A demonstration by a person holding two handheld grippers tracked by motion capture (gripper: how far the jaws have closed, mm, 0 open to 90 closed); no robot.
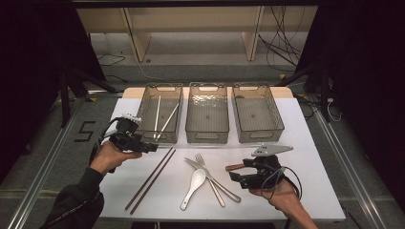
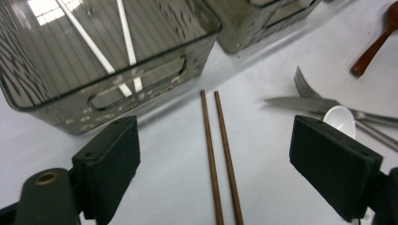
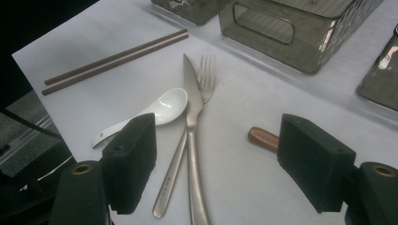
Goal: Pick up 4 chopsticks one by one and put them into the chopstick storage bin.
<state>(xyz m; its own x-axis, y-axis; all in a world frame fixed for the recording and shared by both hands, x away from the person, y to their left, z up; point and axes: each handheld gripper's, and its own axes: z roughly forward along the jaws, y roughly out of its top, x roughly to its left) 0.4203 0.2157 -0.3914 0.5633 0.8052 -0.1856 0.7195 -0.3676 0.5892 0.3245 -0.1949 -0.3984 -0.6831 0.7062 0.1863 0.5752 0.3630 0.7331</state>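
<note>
Fingers (image 2: 108,164) of our left gripper (image 2: 216,178) are spreading wide, empty, over the two thin brown wooden chopsticks (image 2: 217,154) at 12 o'clock; right gripper (image 3: 220,164) gaping, idle. Risk: pinching one stick, other rolling off.

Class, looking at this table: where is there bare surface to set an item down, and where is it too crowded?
Free: the table's right strip beside the right bin, and the patch between the brown chopsticks and the left edge. The middle bin and right bin are empty. Crowded: the front centre, where fork, knife and white spoon overlap.
</note>
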